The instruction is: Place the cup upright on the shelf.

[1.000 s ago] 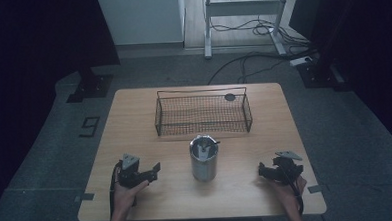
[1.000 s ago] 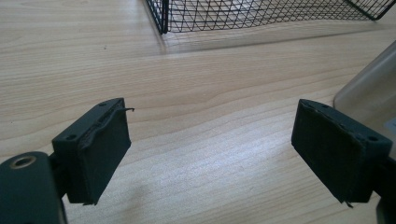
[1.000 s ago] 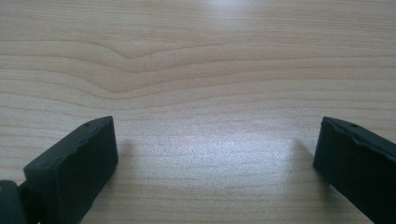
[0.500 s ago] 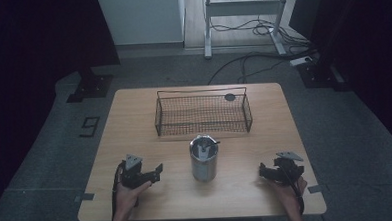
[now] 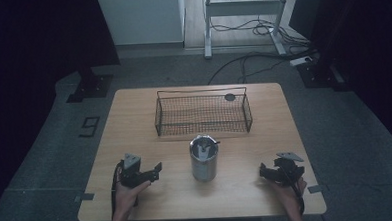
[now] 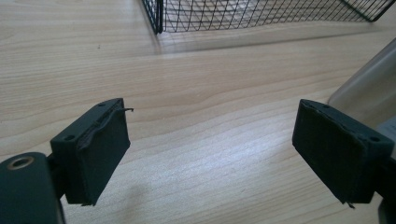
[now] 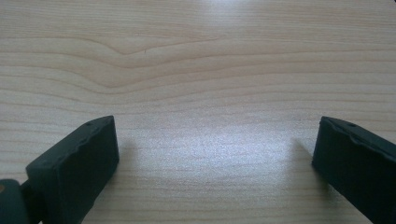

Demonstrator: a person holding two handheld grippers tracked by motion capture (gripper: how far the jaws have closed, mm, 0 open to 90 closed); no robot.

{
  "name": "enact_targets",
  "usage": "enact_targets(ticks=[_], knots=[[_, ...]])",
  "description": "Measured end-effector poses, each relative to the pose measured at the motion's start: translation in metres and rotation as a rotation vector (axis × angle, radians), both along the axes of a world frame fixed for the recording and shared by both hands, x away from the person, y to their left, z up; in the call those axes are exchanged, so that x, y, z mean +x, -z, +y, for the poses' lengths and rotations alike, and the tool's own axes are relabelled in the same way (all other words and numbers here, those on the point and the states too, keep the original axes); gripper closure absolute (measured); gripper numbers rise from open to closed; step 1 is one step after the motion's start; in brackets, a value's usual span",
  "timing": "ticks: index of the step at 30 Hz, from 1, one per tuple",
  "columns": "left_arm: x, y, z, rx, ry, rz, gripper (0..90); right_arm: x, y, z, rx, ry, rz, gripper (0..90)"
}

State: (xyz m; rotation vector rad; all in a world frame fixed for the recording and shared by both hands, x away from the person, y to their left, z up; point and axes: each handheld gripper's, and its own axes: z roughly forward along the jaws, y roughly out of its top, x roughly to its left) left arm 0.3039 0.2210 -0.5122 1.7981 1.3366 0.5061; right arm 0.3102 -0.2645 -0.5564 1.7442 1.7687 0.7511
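Note:
A metal cup (image 5: 204,158) stands near the middle of the wooden table (image 5: 134,123), with something grey inside it that I cannot make out. Behind it sits a black wire basket (image 5: 203,111). My left gripper (image 5: 154,171) rests low at the front left, open, its jaws wide apart over bare wood (image 6: 210,154). The cup's side (image 6: 369,93) shows at the right edge of the left gripper view, and the basket's corner (image 6: 161,18) at the top. My right gripper (image 5: 264,171) lies at the front right, open, with only wood between its jaws (image 7: 215,154).
A small dark round object (image 5: 230,97) lies on the table behind the basket's right end. Beyond the table are a metal frame (image 5: 239,8), floor cables (image 5: 252,58) and dark stands on both sides.
The left gripper has edged slightly toward the cup. The right gripper, the cup and the basket have not moved.

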Motion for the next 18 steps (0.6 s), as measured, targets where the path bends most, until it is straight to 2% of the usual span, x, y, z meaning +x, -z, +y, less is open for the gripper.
enact_targets(ticks=[18], knots=[[-0.012, -0.02, -0.007, -0.023, 0.027, -0.034, 11.0, -0.001, 0.0, -0.001, 0.001, -0.002, -0.002, 0.7]])
